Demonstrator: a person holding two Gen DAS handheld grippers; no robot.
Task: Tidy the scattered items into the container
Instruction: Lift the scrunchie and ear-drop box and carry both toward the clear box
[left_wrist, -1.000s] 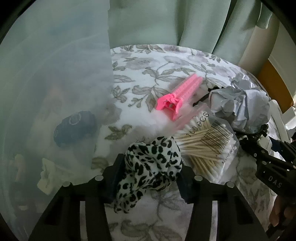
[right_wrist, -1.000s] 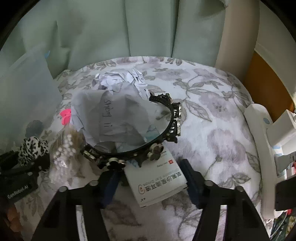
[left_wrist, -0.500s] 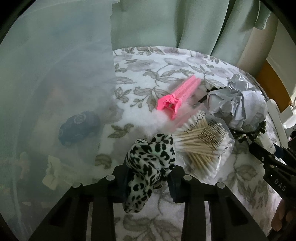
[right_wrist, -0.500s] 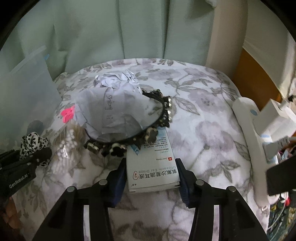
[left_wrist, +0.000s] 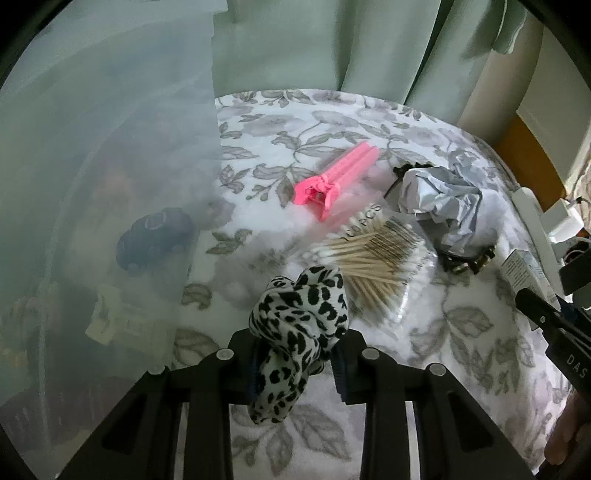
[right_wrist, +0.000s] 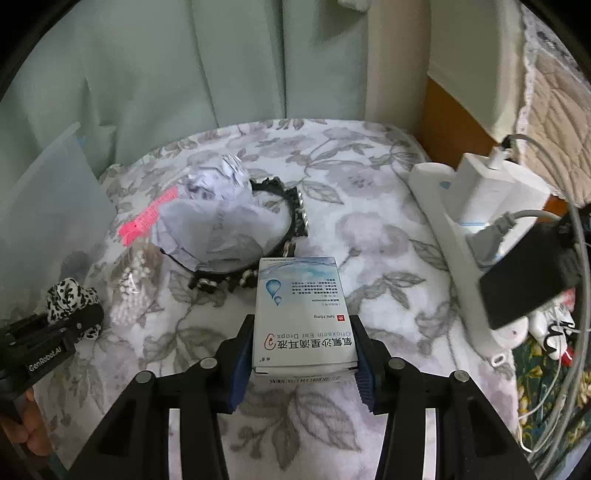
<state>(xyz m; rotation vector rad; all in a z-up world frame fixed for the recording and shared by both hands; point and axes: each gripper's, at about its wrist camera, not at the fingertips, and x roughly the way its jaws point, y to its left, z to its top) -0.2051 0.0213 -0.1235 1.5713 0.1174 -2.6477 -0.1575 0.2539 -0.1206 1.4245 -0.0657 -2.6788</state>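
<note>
My left gripper (left_wrist: 295, 363) is shut on a leopard-print scrunchie (left_wrist: 301, 325) and holds it above the floral cloth, beside the translucent plastic container (left_wrist: 103, 192) on the left. My right gripper (right_wrist: 301, 354) is shut on a white ear-drops box (right_wrist: 301, 314), lifted off the cloth. On the cloth lie a pink hair clip (left_wrist: 334, 179), a bag of cotton swabs (left_wrist: 373, 258), crumpled grey paper (left_wrist: 439, 195) and a black studded headband (right_wrist: 295, 214). The left gripper (right_wrist: 55, 332) with the scrunchie shows in the right wrist view.
The container holds a dark round item (left_wrist: 155, 236) and a pale item (left_wrist: 110, 317), seen through its wall. A white power strip (right_wrist: 465, 236) with plugs and cables lies along the right edge. Green curtains (left_wrist: 332, 44) hang behind the table.
Both grippers closed and lifted. The left raised the scrunchie off the cloth. The right closed on the ear-drops box and pulled it clear of the headband.
</note>
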